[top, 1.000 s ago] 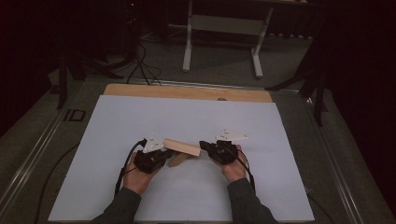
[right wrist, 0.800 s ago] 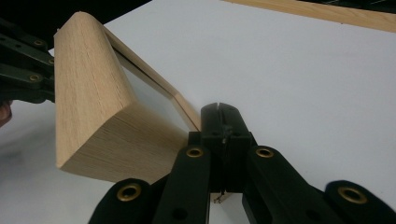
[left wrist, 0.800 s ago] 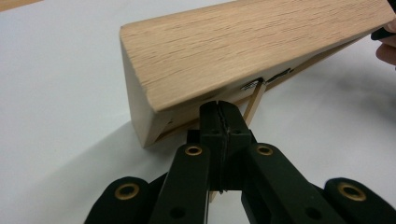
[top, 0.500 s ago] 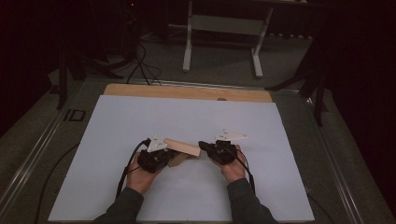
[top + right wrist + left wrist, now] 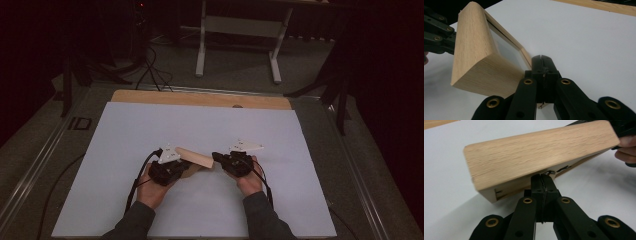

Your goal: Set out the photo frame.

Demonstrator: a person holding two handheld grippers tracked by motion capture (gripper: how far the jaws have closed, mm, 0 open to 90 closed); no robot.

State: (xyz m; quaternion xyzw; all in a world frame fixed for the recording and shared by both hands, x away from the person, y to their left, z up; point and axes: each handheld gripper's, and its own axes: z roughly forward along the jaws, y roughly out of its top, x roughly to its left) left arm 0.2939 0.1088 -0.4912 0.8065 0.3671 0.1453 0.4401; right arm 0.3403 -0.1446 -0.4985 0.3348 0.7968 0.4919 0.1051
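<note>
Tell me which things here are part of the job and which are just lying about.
In the job:
wooden box
left gripper, jaws shut at the box
right gripper, jaws shut at the box

Just there:
white sheet
metal stand
floor cables

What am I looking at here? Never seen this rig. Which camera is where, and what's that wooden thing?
No robot arm: a person holds a hand-held gripper in each hand. The high view looks down on the table's white sheet, with the left hand-held gripper and right hand-held gripper at opposite ends of a wooden box. The other two pictures come from cameras riding on each gripper, looking along its black jaws. Both sets of jaws are shut, each apparently pinching an edge of the box, which seems to have a clear panel. It appears lifted off the sheet.
</note>
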